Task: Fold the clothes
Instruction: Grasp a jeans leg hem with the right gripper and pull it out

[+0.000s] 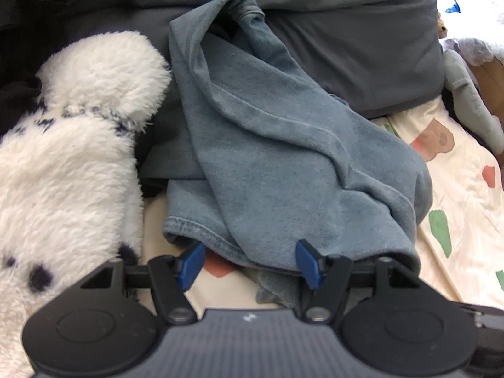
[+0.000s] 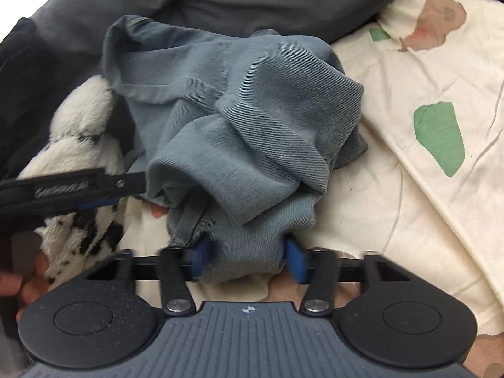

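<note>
Home bedroom, work done on a bed. Cream bedsheet (image 2: 409,163) with green, red and brown cartoon patches covered the right half of the right wrist frame and lower right of the left wrist frame. Dark grey pillow (image 1: 362,50) lay across the top of the left wrist frame. White fluffy garment with dark spots (image 1: 63,163) was piled at left, crumpled blue-grey sweatshirt (image 1: 277,145) in the centre. Grey plush toy (image 1: 472,104) sat at the right edge.
</note>
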### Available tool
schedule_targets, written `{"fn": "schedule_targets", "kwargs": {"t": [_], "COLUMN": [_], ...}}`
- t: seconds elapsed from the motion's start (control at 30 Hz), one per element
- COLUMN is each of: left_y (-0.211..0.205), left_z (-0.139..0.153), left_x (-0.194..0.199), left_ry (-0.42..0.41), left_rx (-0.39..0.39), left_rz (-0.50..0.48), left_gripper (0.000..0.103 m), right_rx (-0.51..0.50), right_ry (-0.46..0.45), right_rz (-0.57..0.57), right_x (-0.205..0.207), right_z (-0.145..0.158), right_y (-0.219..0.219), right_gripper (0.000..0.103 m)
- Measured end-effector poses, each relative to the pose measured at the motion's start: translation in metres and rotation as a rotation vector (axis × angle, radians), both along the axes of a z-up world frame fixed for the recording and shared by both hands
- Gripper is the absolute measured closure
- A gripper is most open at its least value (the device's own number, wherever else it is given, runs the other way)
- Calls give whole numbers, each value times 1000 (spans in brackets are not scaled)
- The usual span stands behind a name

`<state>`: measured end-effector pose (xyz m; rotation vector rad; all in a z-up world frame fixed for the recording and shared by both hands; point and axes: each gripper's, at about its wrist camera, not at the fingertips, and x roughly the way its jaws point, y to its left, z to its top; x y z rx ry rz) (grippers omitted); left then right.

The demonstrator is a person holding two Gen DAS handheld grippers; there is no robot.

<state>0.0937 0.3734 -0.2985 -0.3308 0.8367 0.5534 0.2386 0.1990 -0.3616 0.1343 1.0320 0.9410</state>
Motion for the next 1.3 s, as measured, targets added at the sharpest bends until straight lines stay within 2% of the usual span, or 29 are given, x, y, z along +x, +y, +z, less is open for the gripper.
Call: {"fn": "schedule_targets", "kwargs": {"t": [0.03,0.13,0.43,0.6,0.93,1.3], "left_y": [0,0,-3,-7,-12,-12], "left_z": [1,4,11,12,2,8], "left_x": [0,-1,1,9,16,16], "left_ry": [1,-4,-34,-36,-37,-36], "left_rx": [2,0,-15,-12,-61,-48], "left_rz": [-2,-5,-17,-34,-25,-35], "left_gripper": [37,36,28,23,22,21], "right_rx": [4,26,-26,-115,-280,-391], "right_ry": [16,20,-27,-49,-117,-155], "right_rz": [1,5,2,29,80,46], "right_x": [2,5,8,8,14,16], "right_z": [-1,0,23,34,57,87], "right_y": [0,-7,-56,-91,-161,-239], "right_gripper": [97,101,103,103,103,103]}}
